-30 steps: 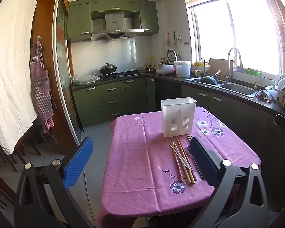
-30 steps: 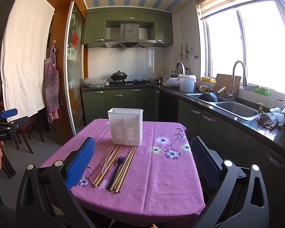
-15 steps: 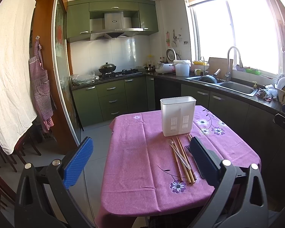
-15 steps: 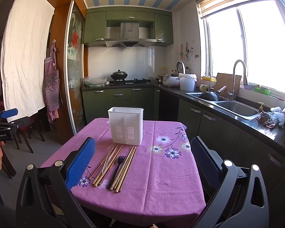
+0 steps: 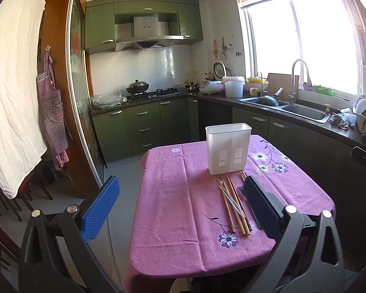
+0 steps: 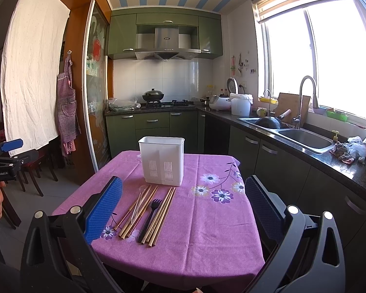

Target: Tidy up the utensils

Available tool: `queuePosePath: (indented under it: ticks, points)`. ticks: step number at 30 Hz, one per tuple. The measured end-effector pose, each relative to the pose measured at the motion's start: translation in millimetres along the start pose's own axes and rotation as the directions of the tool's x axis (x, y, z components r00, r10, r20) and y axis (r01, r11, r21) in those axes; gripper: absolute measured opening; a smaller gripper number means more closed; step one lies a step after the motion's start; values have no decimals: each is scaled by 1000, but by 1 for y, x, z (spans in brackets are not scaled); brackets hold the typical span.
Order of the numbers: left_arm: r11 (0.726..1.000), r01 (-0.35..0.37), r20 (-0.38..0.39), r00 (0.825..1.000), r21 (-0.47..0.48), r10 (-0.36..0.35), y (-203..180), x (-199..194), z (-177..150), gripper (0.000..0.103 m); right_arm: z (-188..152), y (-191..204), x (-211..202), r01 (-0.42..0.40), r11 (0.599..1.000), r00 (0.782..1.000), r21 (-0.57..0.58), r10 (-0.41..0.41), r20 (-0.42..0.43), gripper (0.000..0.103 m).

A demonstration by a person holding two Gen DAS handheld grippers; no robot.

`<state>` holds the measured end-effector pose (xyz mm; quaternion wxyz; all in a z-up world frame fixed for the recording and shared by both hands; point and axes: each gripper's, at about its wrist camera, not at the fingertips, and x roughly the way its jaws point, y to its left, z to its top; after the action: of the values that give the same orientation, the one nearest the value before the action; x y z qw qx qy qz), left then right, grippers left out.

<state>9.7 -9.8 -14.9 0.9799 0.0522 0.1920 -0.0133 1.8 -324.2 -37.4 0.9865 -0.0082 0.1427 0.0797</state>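
left gripper (image 5: 180, 210) and right gripper (image 6: 183, 206) both spread wide, empty, above the near table edge. ahead on the purple tablecloth (image 6: 207, 232): chopsticks (image 6: 162, 213), black fork (image 6: 151, 216), clear spoon (image 6: 137, 204), touching side by side. likely to pinch several together. beyond, white holder (image 6: 161, 161), light, easily tipped.

i see bare tabletop (image 6: 207, 232) right of the chopsticks (image 6: 162, 213); the white holder (image 6: 162, 161) stands just behind them.
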Motion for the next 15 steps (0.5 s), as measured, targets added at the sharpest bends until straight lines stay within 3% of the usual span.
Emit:
queuePosePath:
  ticks: [15]
  points:
    - [1000, -2, -7, 1000, 1, 2, 1, 1, 0, 97, -4, 0, 3, 2, 1000, 1000, 0, -2, -6, 99]
